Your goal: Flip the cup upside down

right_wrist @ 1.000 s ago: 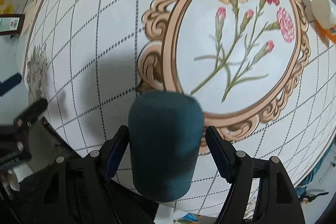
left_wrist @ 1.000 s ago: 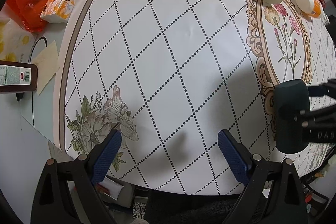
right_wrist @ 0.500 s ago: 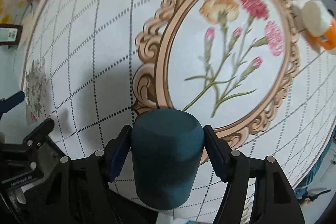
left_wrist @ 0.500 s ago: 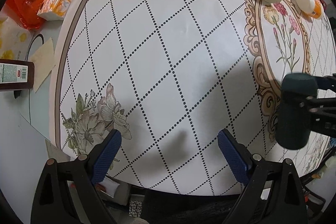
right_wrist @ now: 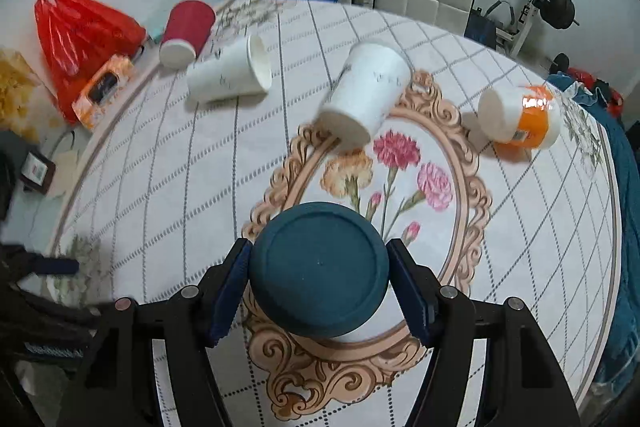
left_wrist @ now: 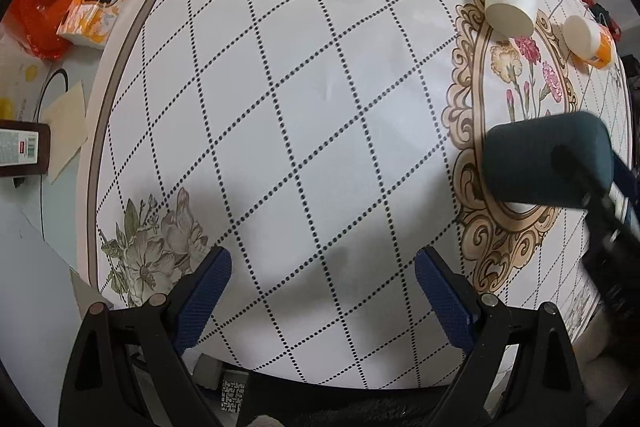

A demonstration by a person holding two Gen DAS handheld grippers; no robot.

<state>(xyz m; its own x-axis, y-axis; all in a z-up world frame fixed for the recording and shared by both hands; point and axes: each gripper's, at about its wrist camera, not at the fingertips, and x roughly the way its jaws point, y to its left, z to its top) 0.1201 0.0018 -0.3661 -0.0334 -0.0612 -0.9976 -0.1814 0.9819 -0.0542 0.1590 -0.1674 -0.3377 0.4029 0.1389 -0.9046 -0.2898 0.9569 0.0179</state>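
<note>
1. Two grippers over round floral tablecloth [left_wrist: 320, 87]; only the right gripper [right_wrist: 320, 287] busy, blue pads pinching dark teal cup [right_wrist: 320, 267] on both sides.
2. Cup lifted clear of cloth, held above gilt oval frame [right_wrist: 472, 195] w/ carnation print. Seen from right wrist cam: flat closed base faces lens, mouth pointing away/back toward holder, not visible.
3. From left wrist cam: same teal cup [left_wrist: 548, 163] lying roughly horizontal in mid-air at right edge, motion-blurred, right gripper's dark arm crossing it. Suggests rotation in progress, approx. halfway.
4. Left gripper [left_wrist: 320, 291] idle, fingers spread wide, nothing between, hovering over near edge of table.
5. Done so far, judging by pose: grasp secured, cup off table, tilt begun. Left to do: finish the turn so mouth faces down, lower onto cloth, release.
6. Elsewhere on table, well apart from teal cup: white paper cup [right_wrist: 364, 95] tipped at top of frame, another white cup on its side [right_wrist: 232, 75], red cup [right_wrist: 186, 33] at far rim, orange-and-white tub [right_wrist: 520, 119] at right. Tissue pack [right_wrist: 102, 89] and red plastic bag [right_wrist: 80, 31] beyond the left rim.
7. Risk, as est.: smooth rounded wall, grip near base end only; could slip between pads during last part of turn. Landing spot under cup looks free of clutter.
</note>
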